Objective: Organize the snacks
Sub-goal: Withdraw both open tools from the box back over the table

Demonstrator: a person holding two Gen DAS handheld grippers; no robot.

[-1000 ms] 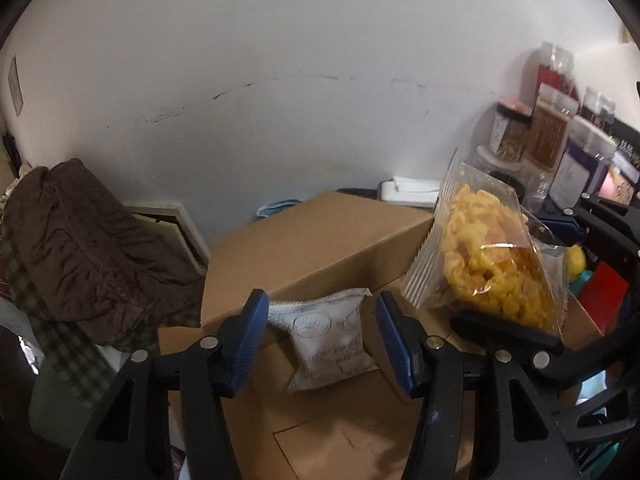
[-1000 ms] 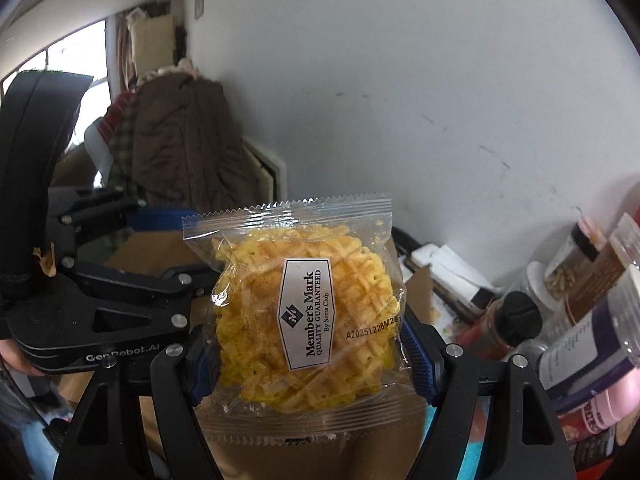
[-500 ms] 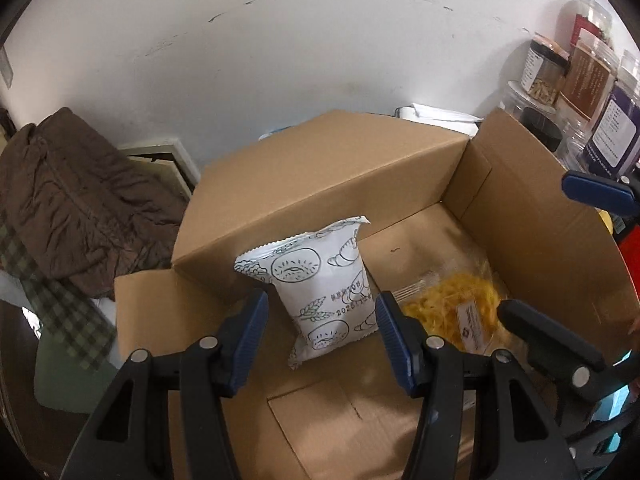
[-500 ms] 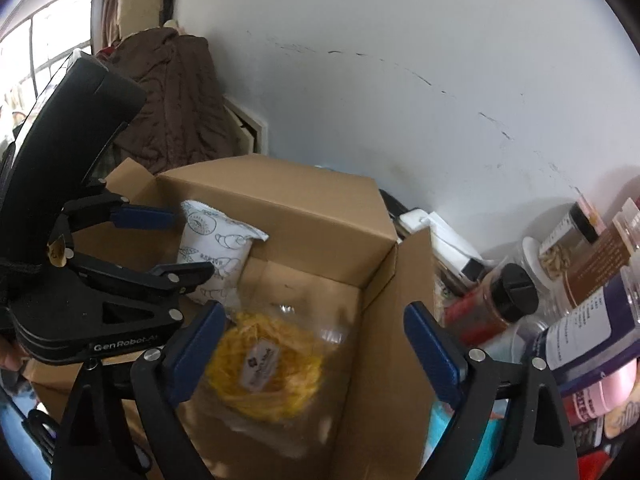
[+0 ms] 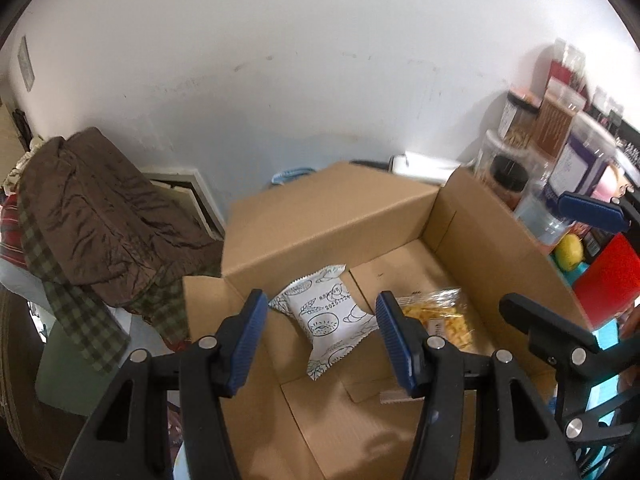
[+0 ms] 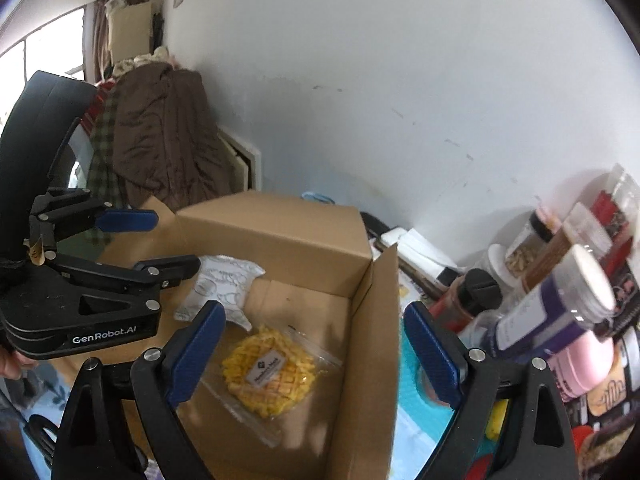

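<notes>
Cardboard box (image 6: 280, 236), frame centre — yellow snack pack (image 6: 272, 376) and white packet (image 5: 326, 320) inside; left hand-held gripper (image 5: 318, 340) and right hand-held gripper (image 6: 316, 360) tilted down above it, jaws apart, empty.

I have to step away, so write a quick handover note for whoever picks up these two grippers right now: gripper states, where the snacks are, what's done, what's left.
Left gripper: open, nothing between its jaws, held above the cardboard box.
Right gripper: open wide, empty, also above the box.
White snack pack: lying on the box floor, toward the box's left side.
Yellow waffle snack bag: lying flat on the box floor beside the white pack; whether they touch is unclear.
Done: both packs are in the box.
Left: possibly more snacks among the jars and items to the right of the box; pick next from there.
</notes>
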